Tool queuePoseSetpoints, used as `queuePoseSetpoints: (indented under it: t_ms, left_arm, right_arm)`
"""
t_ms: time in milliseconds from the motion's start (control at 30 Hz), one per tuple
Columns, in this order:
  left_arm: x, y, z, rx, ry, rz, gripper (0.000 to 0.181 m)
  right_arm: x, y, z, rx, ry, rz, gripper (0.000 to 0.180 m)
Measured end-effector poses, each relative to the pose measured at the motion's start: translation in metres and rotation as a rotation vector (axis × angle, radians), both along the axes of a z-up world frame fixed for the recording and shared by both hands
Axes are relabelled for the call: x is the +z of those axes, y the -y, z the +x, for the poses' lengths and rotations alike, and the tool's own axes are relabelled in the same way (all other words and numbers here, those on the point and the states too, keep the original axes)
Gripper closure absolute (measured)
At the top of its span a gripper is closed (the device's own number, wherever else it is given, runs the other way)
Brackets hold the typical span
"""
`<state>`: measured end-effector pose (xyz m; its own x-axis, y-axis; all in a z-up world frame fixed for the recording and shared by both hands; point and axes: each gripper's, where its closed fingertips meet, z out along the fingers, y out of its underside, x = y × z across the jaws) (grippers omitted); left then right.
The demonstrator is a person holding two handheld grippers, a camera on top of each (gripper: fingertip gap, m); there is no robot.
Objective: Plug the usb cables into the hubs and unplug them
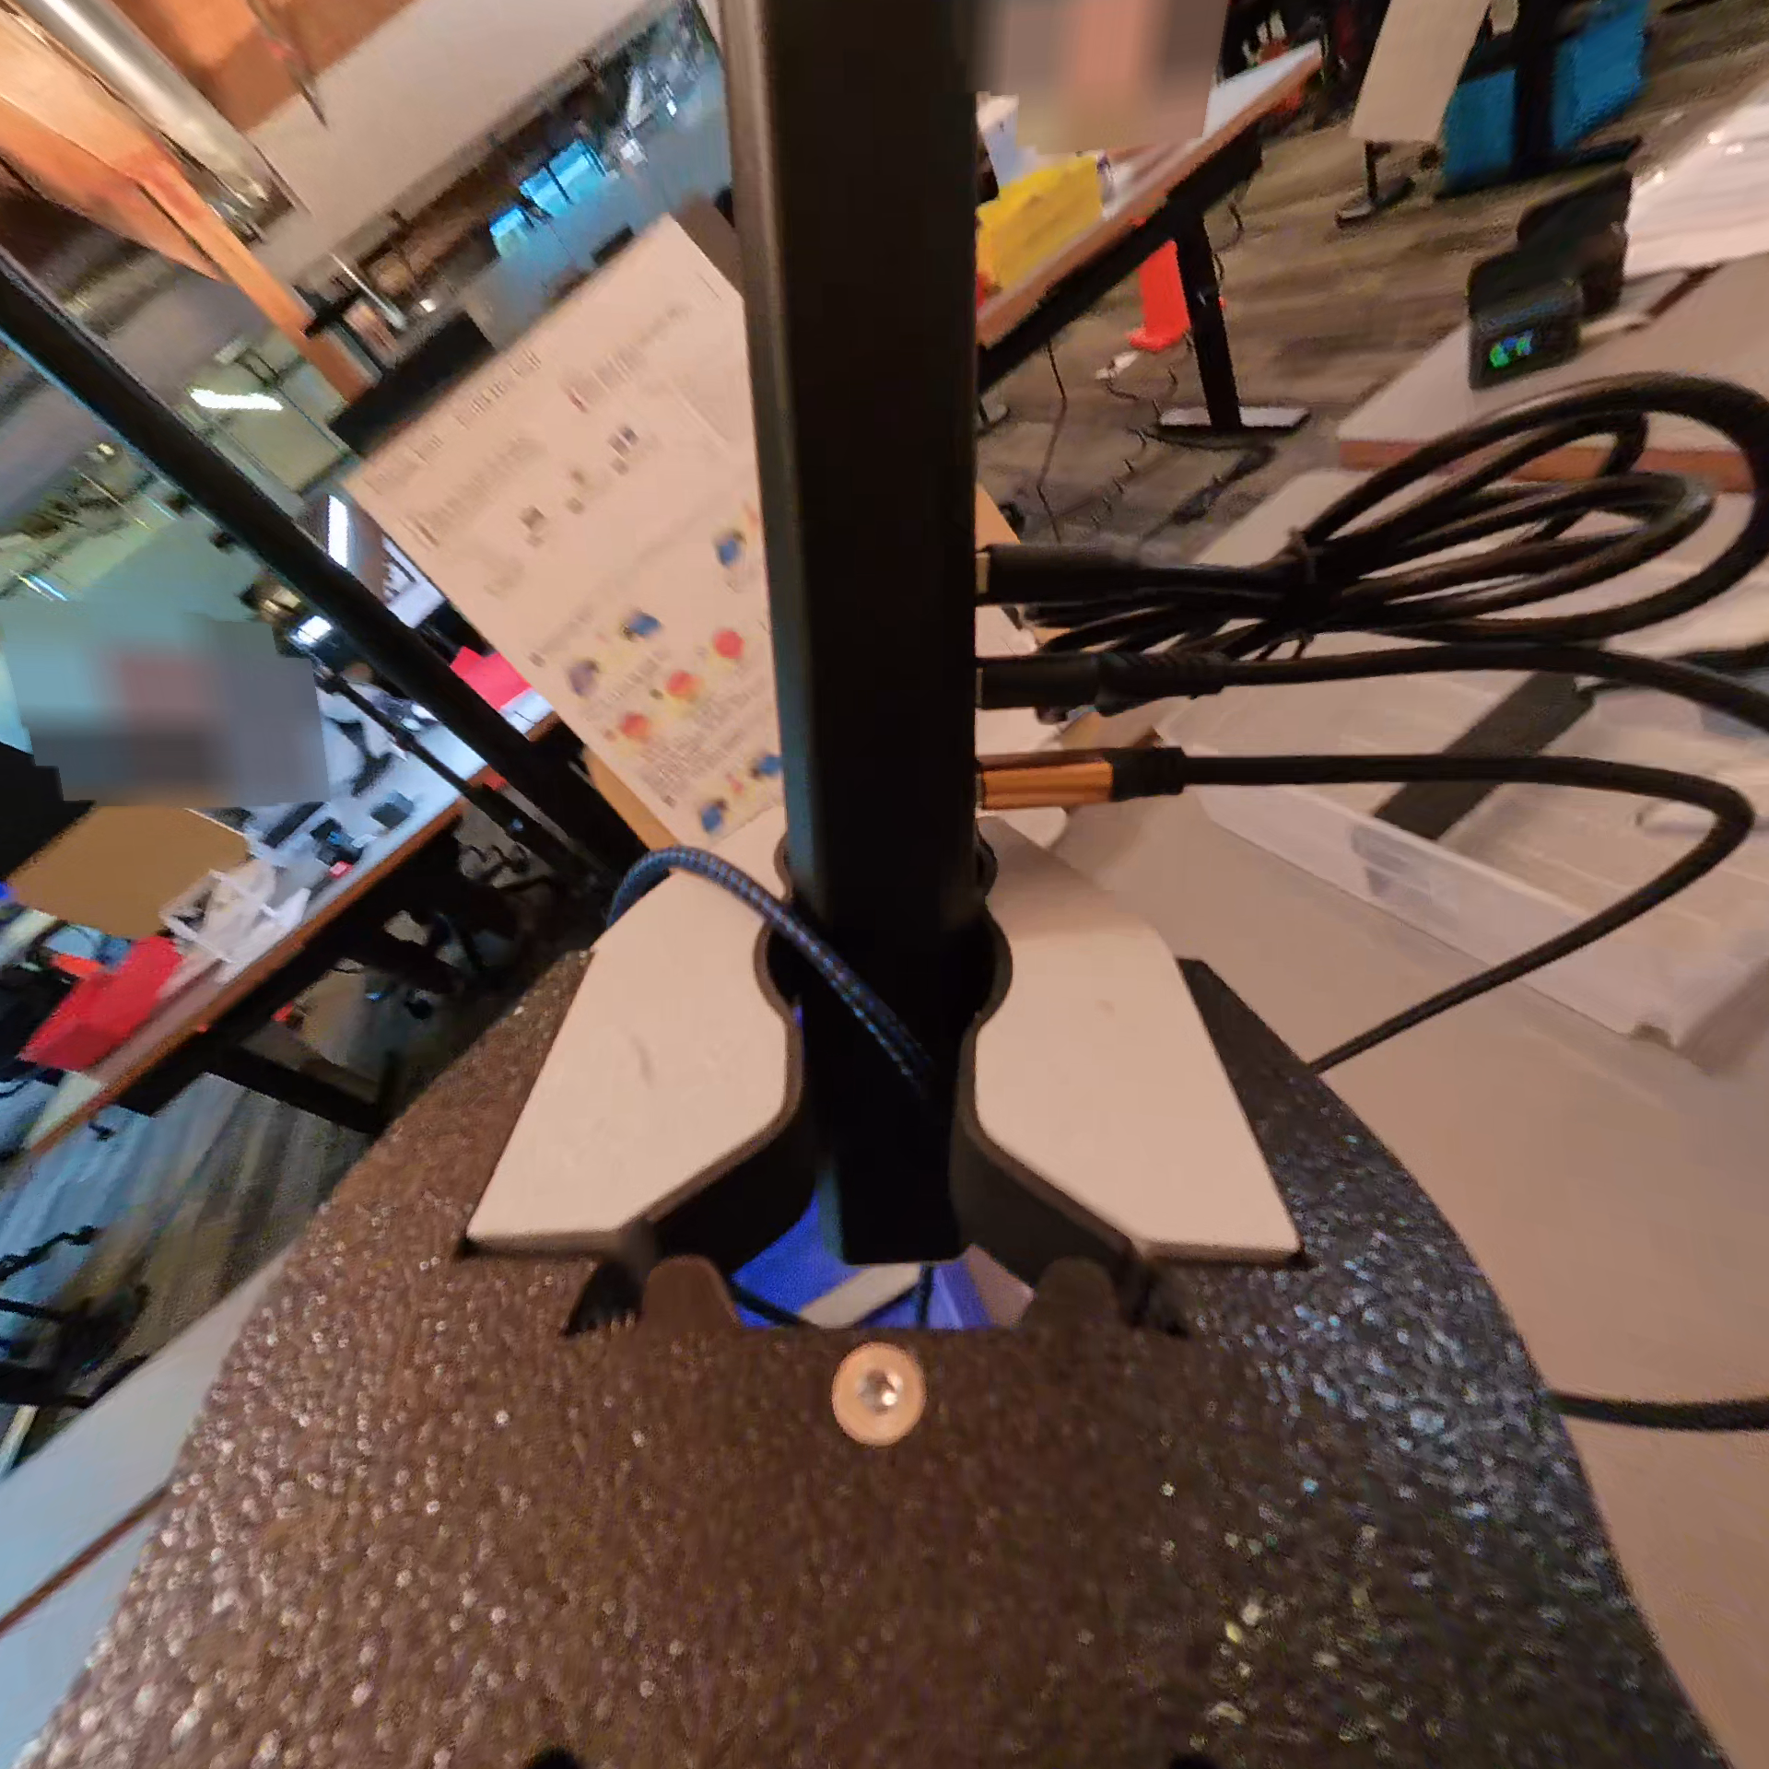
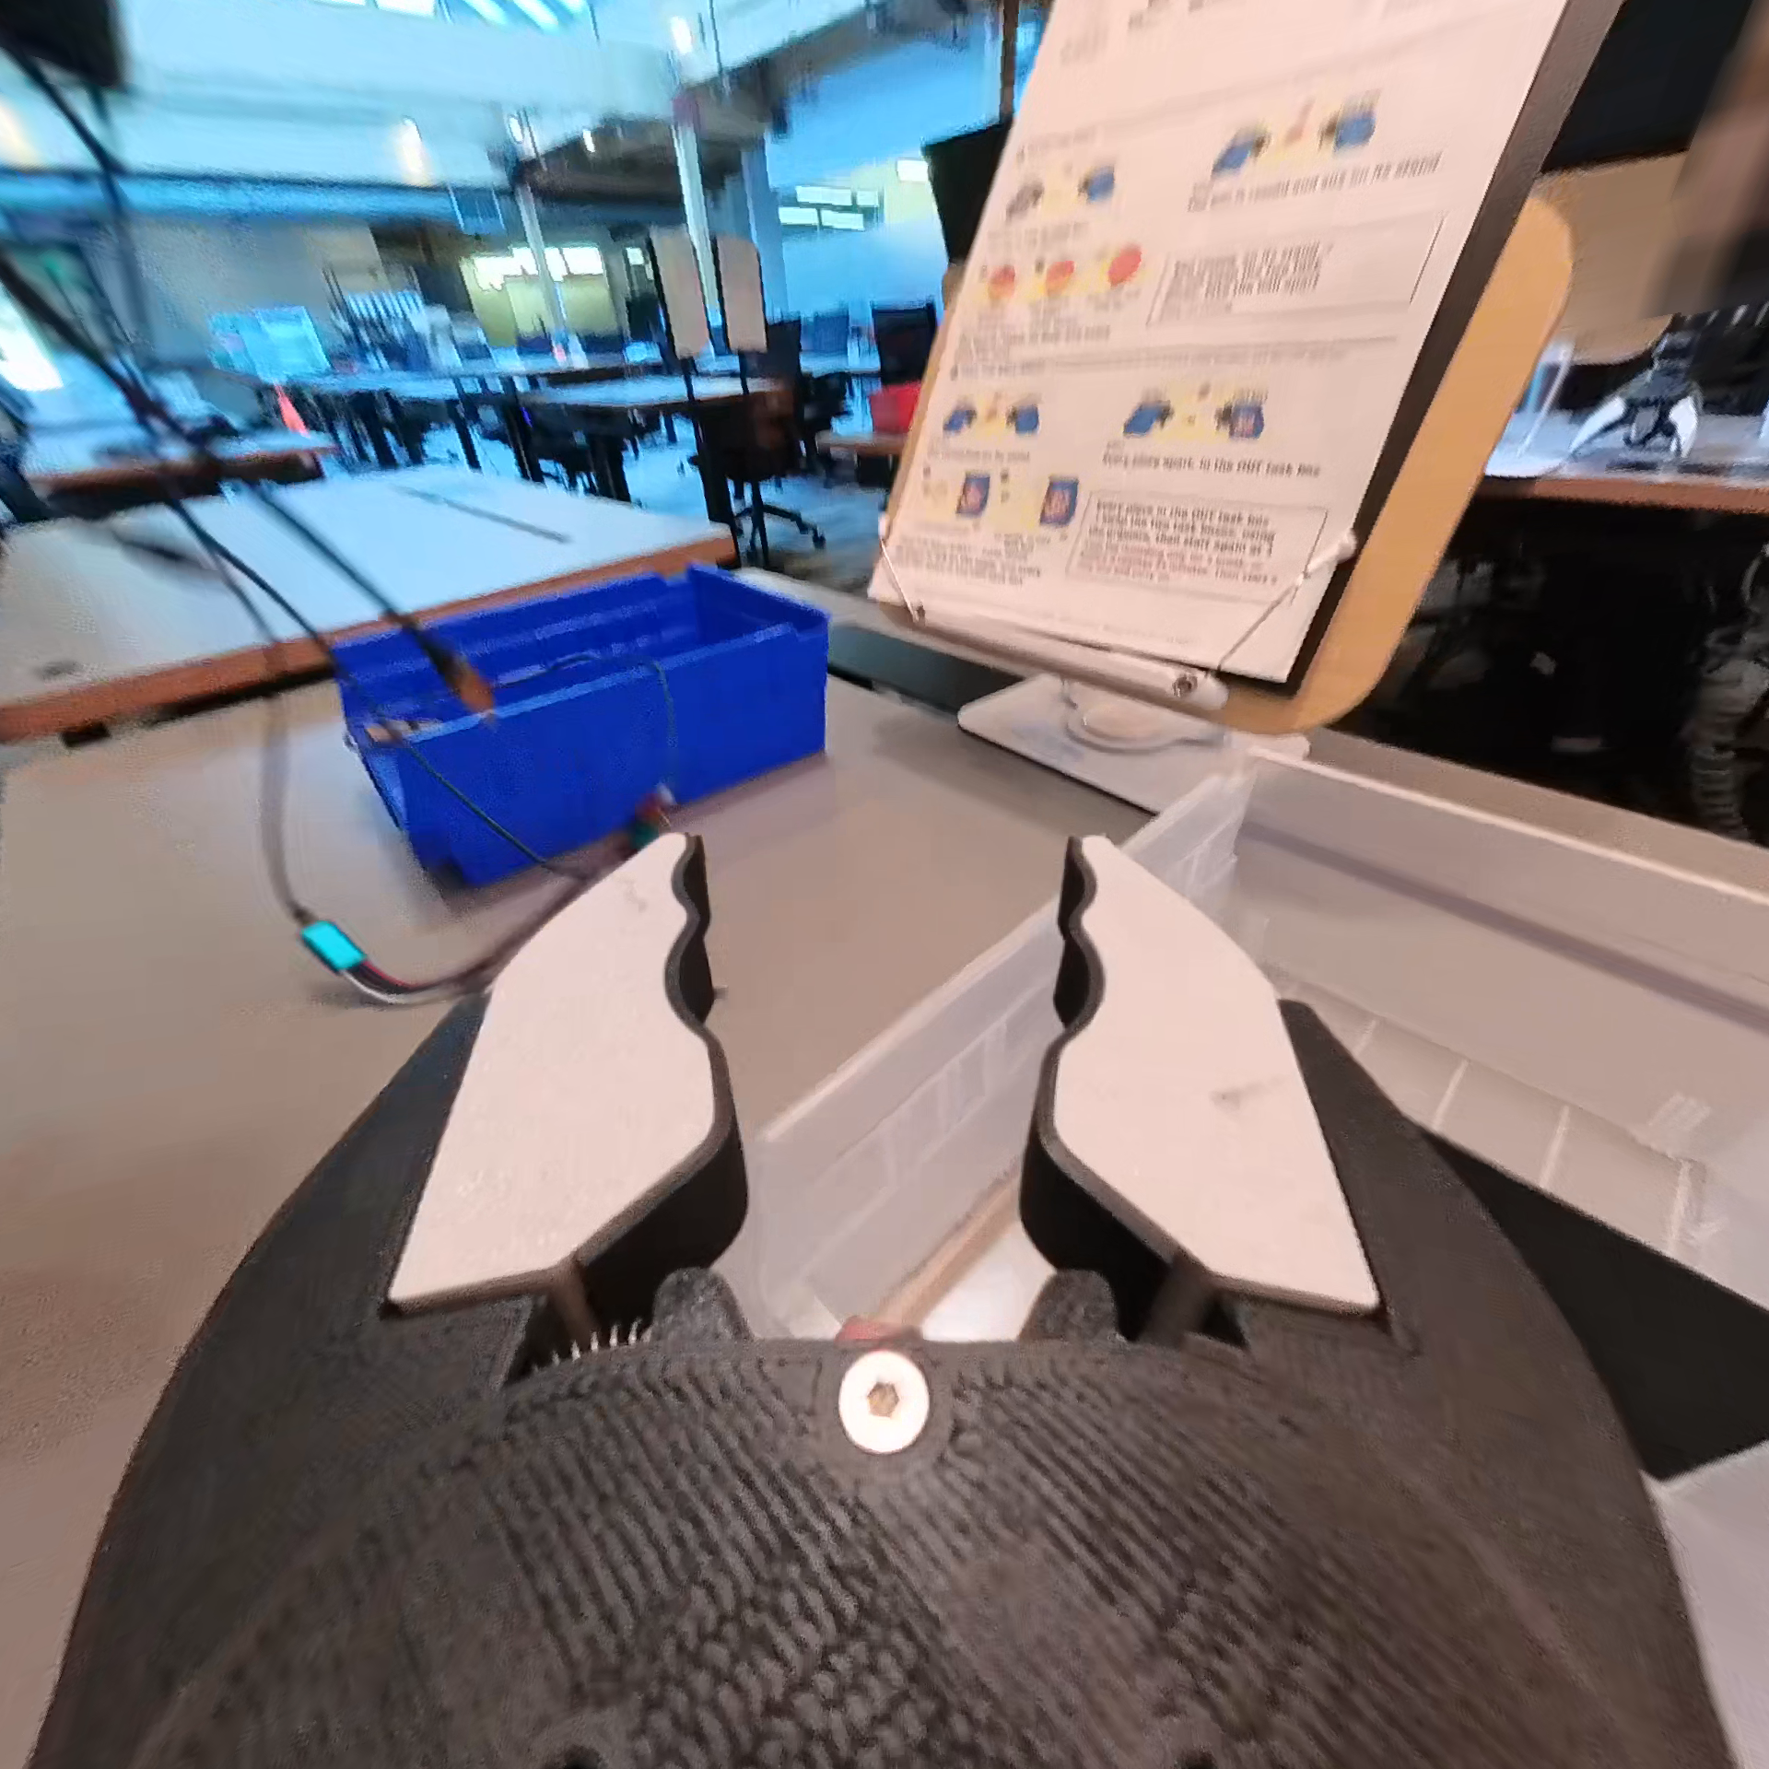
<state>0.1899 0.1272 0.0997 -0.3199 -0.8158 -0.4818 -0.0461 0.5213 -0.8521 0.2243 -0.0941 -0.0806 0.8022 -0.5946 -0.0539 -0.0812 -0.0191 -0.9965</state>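
My left gripper (image 1: 881, 919) is shut on a long black hub (image 1: 862, 479) and holds it upright, lifted off the table. Three black cables are plugged into the hub's right side: a top plug (image 1: 1053, 574), a middle plug (image 1: 1043, 684) and a gold-sleeved plug (image 1: 1048, 780). A blue braided cable (image 1: 727, 881) wraps round the hub at the fingertips. My right gripper (image 2: 885, 862) is open and empty, over the edge of a clear plastic bin (image 2: 1436, 919). Dark cables (image 2: 278, 613) hang at the left of the right wrist view, one ending in a teal connector (image 2: 330, 948).
A blue bin (image 2: 613, 747) with thin wires stands on the grey table ahead of the right gripper. An instruction sheet on a stand (image 2: 1197, 335) stands at the back right. A bundle of coiled black cable (image 1: 1484, 536) hangs right of the hub. Other tables stand behind.
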Motion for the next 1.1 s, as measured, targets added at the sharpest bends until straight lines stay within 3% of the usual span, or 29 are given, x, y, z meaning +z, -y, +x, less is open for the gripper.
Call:
queuePoseSetpoints:
  t_ms: [33, 233, 333, 433, 533, 667, 800, 967, 1100]
  left_arm:
    - [-0.020, 0.004, 0.001, -0.009, -0.022, -0.006, 0.152]
    - [-0.138, 0.017, 0.009, 0.001, -0.151, 0.107, 0.152]
    - [-0.173, 0.035, 0.002, -0.027, -0.161, 0.148, 0.152]
    - [-0.182, 0.051, -0.008, -0.037, -0.101, 0.205, 0.152]
    - [-0.184, 0.069, -0.016, -0.067, -0.024, 0.256, 0.152]
    - [-0.189, 0.084, -0.023, -0.087, 0.072, 0.364, 0.152]
    - [-0.196, 0.093, -0.028, -0.127, 0.137, 0.456, 0.152]
    - [-0.198, 0.093, -0.035, -0.221, 0.098, 0.348, 0.148]
    - [-0.207, 0.099, -0.051, -0.356, -0.008, 0.180, 0.134]
  right_arm:
    - [0.007, -0.001, -0.002, 0.005, 0.015, 0.030, 0.109]
    - [0.020, -0.029, -0.019, 0.106, 0.019, 0.119, 0.101]
    - [0.014, -0.050, -0.023, 0.187, -0.125, 0.243, 0.093]
    - [0.010, -0.075, -0.036, 0.372, -0.306, 0.383, 0.088]
    - [0.022, -0.085, -0.047, 0.465, -0.354, 0.500, 0.091]
    - [0.028, -0.097, -0.059, 0.491, -0.338, 0.501, 0.092]
    - [0.020, -0.101, -0.049, 0.359, -0.204, 0.444, 0.099]
    - [0.032, -0.103, -0.060, 0.441, -0.148, 0.499, 0.111]
    - [0.031, -0.105, -0.069, 0.443, -0.043, 0.366, 0.114]
